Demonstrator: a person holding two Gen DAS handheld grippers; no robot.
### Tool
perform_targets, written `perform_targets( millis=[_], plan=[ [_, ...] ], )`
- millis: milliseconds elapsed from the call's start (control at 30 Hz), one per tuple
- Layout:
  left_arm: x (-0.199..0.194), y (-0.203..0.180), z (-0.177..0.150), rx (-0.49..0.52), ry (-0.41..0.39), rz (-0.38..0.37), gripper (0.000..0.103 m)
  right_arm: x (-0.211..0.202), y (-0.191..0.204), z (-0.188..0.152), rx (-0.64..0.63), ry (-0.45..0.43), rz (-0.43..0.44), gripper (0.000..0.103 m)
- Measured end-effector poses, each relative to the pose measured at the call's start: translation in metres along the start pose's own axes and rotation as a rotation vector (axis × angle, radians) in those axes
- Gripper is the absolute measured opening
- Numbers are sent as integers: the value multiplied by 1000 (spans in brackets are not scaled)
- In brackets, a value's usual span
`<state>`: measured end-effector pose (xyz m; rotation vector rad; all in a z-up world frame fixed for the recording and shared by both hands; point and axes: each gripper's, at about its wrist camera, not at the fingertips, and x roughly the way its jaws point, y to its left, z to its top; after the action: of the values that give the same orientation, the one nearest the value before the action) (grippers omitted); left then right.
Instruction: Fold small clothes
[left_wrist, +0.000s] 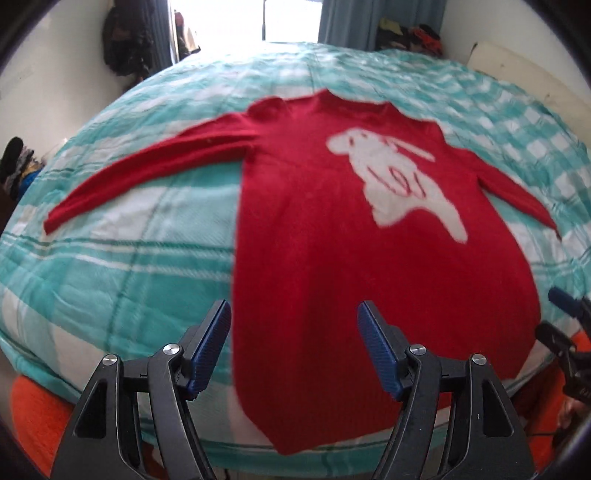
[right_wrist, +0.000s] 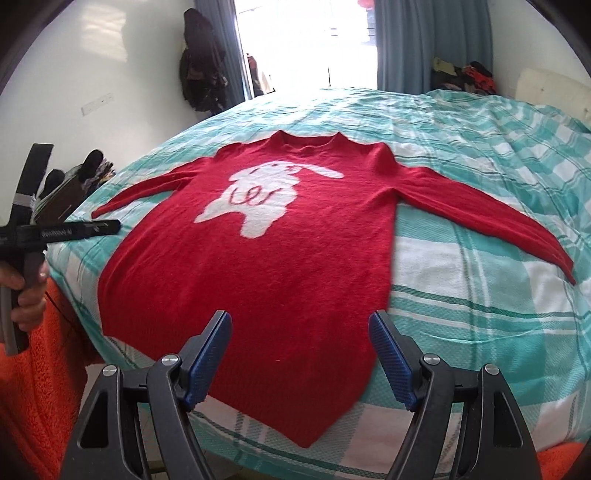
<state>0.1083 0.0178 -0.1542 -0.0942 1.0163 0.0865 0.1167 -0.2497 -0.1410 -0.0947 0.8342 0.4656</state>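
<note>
A red long-sleeved sweater (left_wrist: 332, 266) with a white animal figure (left_wrist: 399, 177) lies face up and flat on the bed, both sleeves spread out to the sides. My left gripper (left_wrist: 293, 314) hovers open above the sweater's lower left part, with nothing between its blue pads. In the right wrist view the same sweater (right_wrist: 258, 280) lies with its hem towards me. My right gripper (right_wrist: 301, 321) stands open over the lower right part of the hem, holding nothing. A hand (right_wrist: 26, 295) grips the left tool at the left edge of that view.
A teal and white checked bedspread (right_wrist: 480, 317) covers the bed. An orange fleece blanket (right_wrist: 44, 369) hangs at the near edge. Piled clothes (right_wrist: 465, 77) lie at the far corner and a dark bag (right_wrist: 199, 74) hangs on the wall beside the bright doorway.
</note>
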Motion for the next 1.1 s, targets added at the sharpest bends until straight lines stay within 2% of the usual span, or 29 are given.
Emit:
perform_targets(
  millis=[33,67,133,167,267,467,567,667,733,833,900,933,1100],
  plan=[
    [10,-3,-9,4,30,11,73,6,4,-3,-21,18,6,76],
    [16,-5,-16,21,28,29,74,13,6,-8,-37,51,8,76],
    [14,-8,-22,75,-3,73,88,30,4,-19,-32,144,9,76],
    [15,-6,-20,66,4,74,90,35,1,-24,-21,171,4,76],
    [18,5,-19,1,14,35,92,35,-3,-27,0,166,11,76],
    [15,0,-28,20,14,56,93,37,4,-28,-35,172,-16,78],
    [-4,8,-29,-22,-20,45,88,26,1,-26,-15,138,-14,78],
    [-30,17,-27,-58,-148,97,89,-2,-5,-21,21,16,-39,78],
    [-35,22,-24,-72,-191,128,90,-17,-10,-18,43,-62,-49,78],
    [-16,27,-24,-77,-122,141,91,-22,-12,-13,53,-101,-45,78],
    [2,28,-28,-76,-33,141,89,-14,-11,-11,46,-73,-39,78],
    [5,31,-29,-86,-13,133,88,-11,-10,-11,42,-57,-37,78],
    [-1,66,-9,-251,-44,27,88,-1,-6,-16,20,-6,-24,78]
  ],
)
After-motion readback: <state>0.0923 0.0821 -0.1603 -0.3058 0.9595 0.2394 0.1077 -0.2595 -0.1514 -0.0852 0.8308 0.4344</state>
